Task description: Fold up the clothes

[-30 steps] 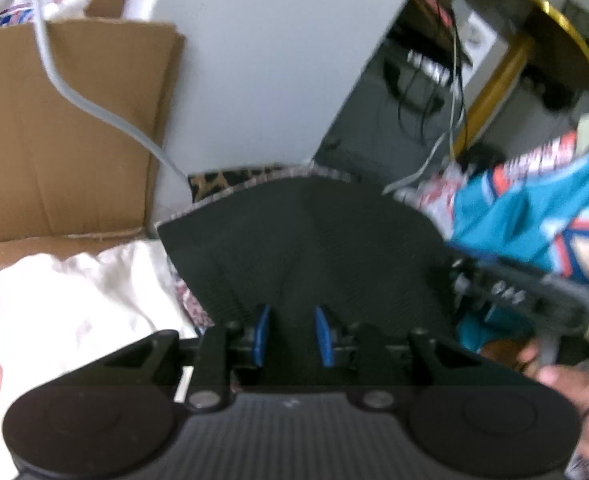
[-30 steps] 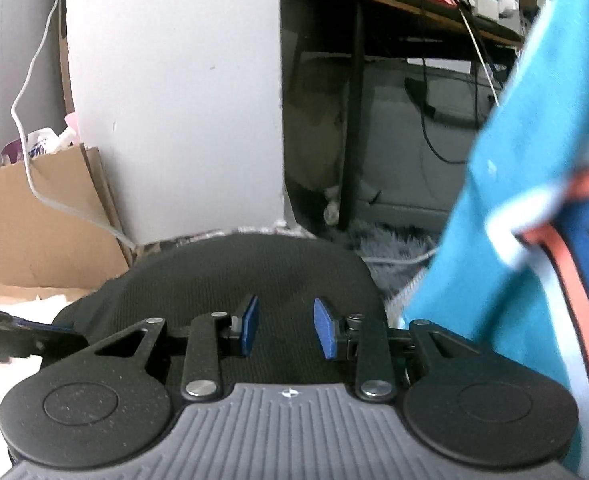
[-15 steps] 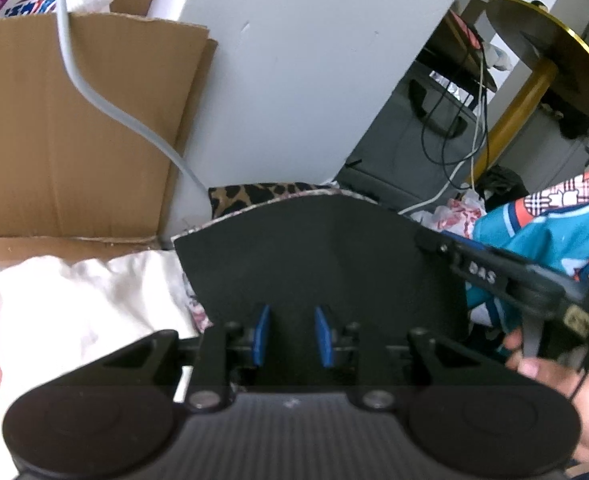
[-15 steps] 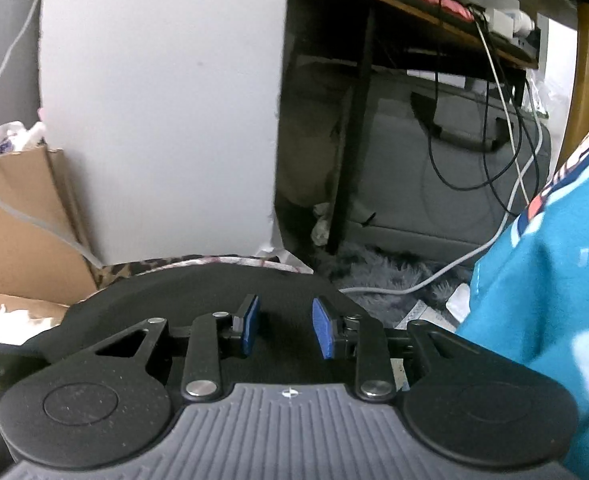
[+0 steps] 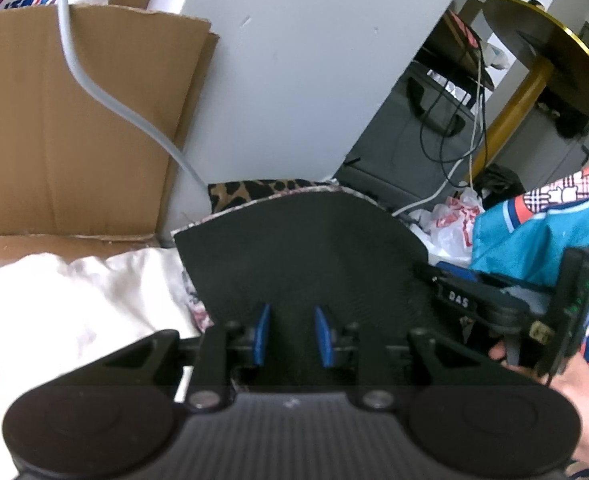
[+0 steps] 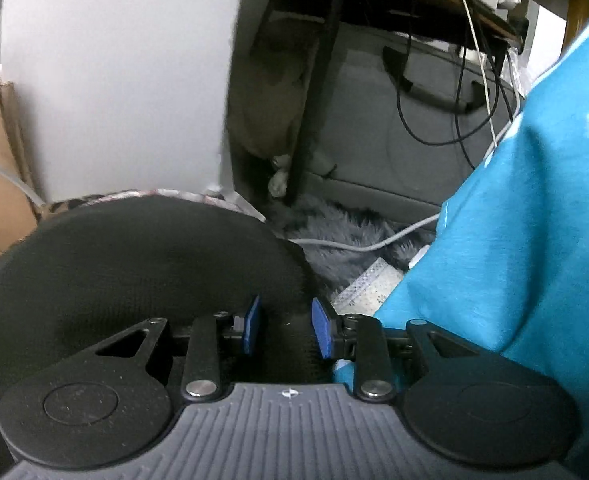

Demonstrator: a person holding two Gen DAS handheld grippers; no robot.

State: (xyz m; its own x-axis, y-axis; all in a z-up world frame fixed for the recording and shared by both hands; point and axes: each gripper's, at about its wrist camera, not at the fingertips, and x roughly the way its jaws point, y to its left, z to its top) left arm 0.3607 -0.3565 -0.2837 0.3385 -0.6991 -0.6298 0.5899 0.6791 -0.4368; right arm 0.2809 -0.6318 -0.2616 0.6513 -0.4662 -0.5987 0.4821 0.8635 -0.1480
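Left claw point(image 5: 290, 334): blue pads narrowly apart, nothing pinched, hovering over a black mat point(image 5: 302, 256) with a fine ribbed weave, rounded far corners and a pale patterned edge. Right claw point(image 6: 284, 328): also a narrow gap, nothing between the pads; it sits at the mat's right edge.

Teal shirt point(image 6: 526, 208): soft knit, bunched and draped in loose folds off the mat's right side, hanging beside the right claw; long axis cannot be told. Whether it touches the claw's right finger is unclear.

Left view only: shirt's point(image 5: 542, 224) orange-white stripes and checked print, white cloth point(image 5: 74, 296) crumpled off the mat's left edge, corrugated cardboard box point(image 5: 74, 128), grey cable point(image 5: 106, 92), leopard-print fabric point(image 5: 250, 192) at the mat's far edge, round gold-rimmed table point(image 5: 550, 48), and the right claw's black body with a hand point(image 5: 574, 384) on it.

Right view only: grey shaggy rug point(image 6: 346, 232), dark cables.
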